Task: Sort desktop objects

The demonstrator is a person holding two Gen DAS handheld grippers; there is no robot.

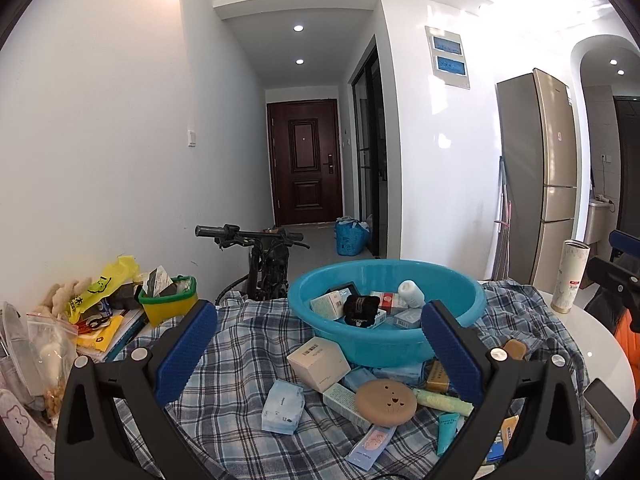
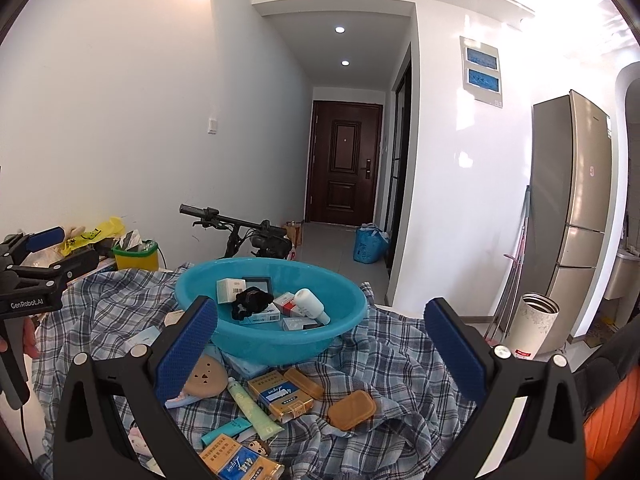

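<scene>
A blue plastic basin sits on a plaid cloth and holds small boxes, a white bottle and a black scrunchie. In front of it lie loose items: a beige box, a light blue packet, a round tan case, a pale green tube, a yellow carton and a tan pouch. My left gripper hangs open above the items. My right gripper is open too, empty, near the basin's front.
A pile of bags, books and a green-rimmed yellow bin stands at the left. A white tumbler stands on the right table edge, a phone near it. A bicycle stands behind the table.
</scene>
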